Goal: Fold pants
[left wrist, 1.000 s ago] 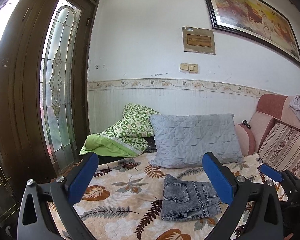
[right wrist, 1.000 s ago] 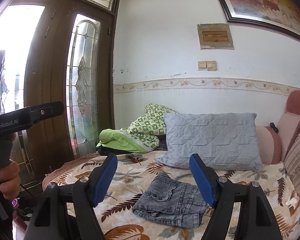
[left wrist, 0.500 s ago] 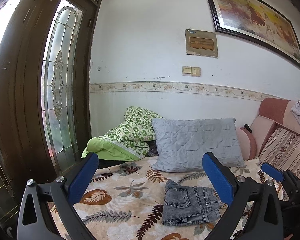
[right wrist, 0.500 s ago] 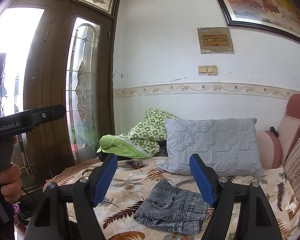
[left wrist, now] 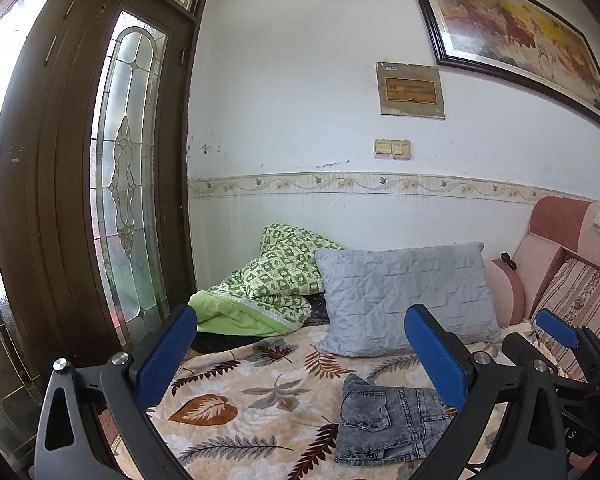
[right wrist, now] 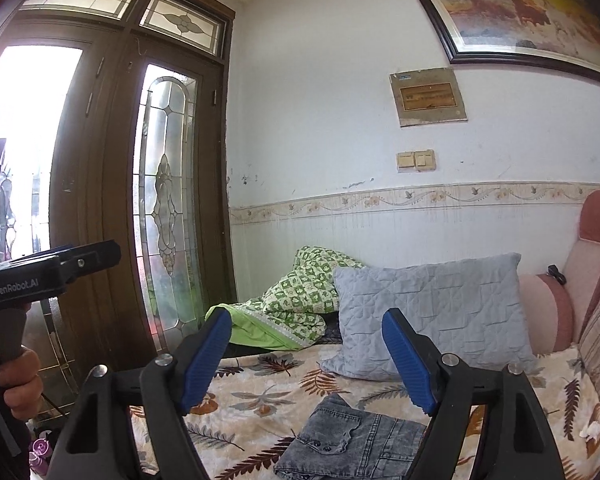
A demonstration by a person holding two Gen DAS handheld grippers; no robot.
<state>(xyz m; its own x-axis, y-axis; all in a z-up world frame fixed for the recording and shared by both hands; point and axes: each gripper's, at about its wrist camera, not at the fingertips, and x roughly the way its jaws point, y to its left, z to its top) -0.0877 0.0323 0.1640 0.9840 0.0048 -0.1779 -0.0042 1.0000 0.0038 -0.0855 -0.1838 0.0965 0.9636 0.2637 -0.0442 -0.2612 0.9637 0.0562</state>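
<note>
Grey washed denim pants (left wrist: 384,420) (right wrist: 352,440) lie folded into a compact rectangle on the leaf-patterned bedspread (left wrist: 240,400), back pocket up. My left gripper (left wrist: 300,314) hovers above and short of them, open, with nothing between its blue pads (left wrist: 168,350). My right gripper (right wrist: 307,318) is held level over the same spot, its jaws opening a little wider, with nothing between them. In the right wrist view a hand (right wrist: 18,376) holds the left gripper's handle at the left edge.
A grey quilted pillow (left wrist: 404,296) leans on the wall behind the pants, with a crumpled green quilt (left wrist: 280,280) to its left. A brown glazed door (left wrist: 128,184) stands on the left. Pink sofa cushions (left wrist: 540,272) and a striped cushion (left wrist: 584,296) are on the right.
Both grippers have risen, so the bed and pants sit lower in each view. The pants have not moved.
</note>
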